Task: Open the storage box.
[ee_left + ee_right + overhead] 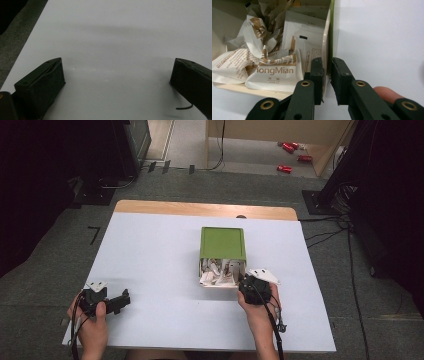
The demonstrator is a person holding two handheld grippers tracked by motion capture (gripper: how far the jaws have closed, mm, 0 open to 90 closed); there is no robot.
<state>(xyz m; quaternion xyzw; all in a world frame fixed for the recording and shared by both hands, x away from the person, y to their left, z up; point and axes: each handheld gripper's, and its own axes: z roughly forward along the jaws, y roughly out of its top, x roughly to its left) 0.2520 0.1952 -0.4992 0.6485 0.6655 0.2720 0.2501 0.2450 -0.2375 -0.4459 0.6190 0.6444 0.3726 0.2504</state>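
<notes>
Right tongs point(326, 75) pinching right side wall of green box point(223, 243), one jaw inside, one outside, pads against thin wall. Left tongs point(117, 80) spread wide, nothing between, idle over bare counter point(150, 250) at near left. Box at counter centre, lying on side, open mouth toward person, green outside, cream inside. White sachets point(272, 70) with brown print crumpled inside, spilling at mouth. Judgement: grip on wall secured, early stage; box not yet lifted or moved, sachets not yet taken out.
</notes>
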